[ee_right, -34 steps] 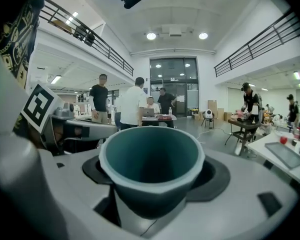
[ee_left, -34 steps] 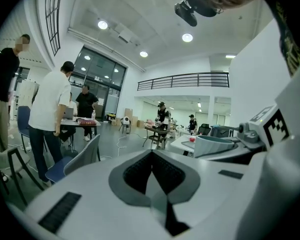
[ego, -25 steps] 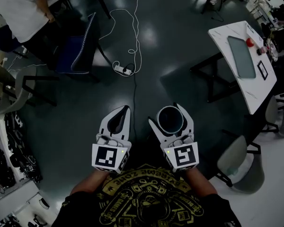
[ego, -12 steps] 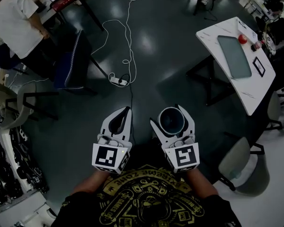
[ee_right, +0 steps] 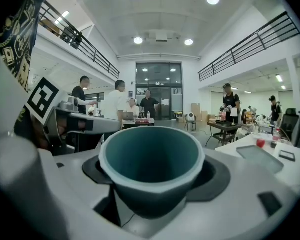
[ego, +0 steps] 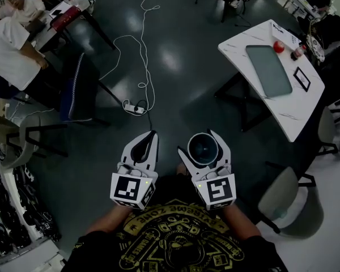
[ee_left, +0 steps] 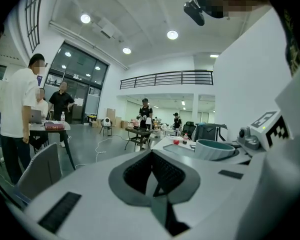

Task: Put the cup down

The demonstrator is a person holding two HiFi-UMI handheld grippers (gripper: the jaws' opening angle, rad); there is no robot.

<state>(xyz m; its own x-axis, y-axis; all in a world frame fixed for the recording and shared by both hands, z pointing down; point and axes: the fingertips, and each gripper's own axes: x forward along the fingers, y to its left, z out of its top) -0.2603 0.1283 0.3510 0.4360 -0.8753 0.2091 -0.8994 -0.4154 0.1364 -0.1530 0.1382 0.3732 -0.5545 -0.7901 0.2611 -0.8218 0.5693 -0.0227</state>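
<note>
A teal cup [ego: 204,148] with a pale rim sits upright between the jaws of my right gripper [ego: 203,148], which is shut on it; in the right gripper view the cup [ee_right: 151,171] fills the middle, its mouth up. My left gripper [ego: 144,147] hangs beside it at the same height, shut with nothing in it; in the left gripper view its dark pads [ee_left: 151,176] meet and the cup [ee_left: 215,149] shows at the right. Both grippers are held over the dark floor, in front of the person's body.
A white table [ego: 275,78] with a grey mat [ego: 268,69], a red object [ego: 279,46] and small items stands at the upper right. A grey chair [ego: 286,200] is at the right, a power strip [ego: 134,107] with white cable ahead, a dark chair [ego: 73,89] and seated people at the upper left.
The view has shifted forward: the white table, power strip and chairs have slid down and left in the head view. Both grippers keep their place, and the cup stays in the right one.
</note>
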